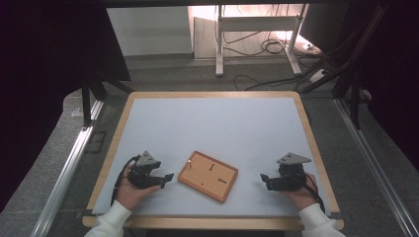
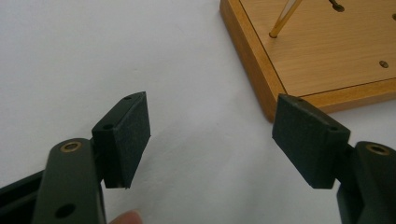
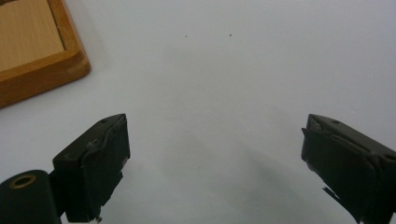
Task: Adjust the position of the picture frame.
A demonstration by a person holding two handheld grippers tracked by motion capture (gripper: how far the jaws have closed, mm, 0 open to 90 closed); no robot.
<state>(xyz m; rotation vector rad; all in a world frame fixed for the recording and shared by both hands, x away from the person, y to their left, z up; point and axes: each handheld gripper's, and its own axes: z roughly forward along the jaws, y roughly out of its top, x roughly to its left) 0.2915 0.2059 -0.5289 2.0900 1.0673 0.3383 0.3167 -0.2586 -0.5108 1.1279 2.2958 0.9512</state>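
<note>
Both grippers rest low on the bench (image 1: 212,123), jaws spread and empty, flanking the wooden peg board (image 1: 208,176) lying between them. Looks like the start: left gripper (image 1: 165,178) sits nearer, right gripper (image 1: 264,178) farther, and the brass pin (image 2: 285,18) would need a careful pinch.

Wooden board (image 1: 208,176) with a brass pin (image 1: 189,161) on the white table (image 1: 212,123).

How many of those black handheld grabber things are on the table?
2: left gripper beside the wooden board's left side, right gripper off its right. Both open, empty.
</note>
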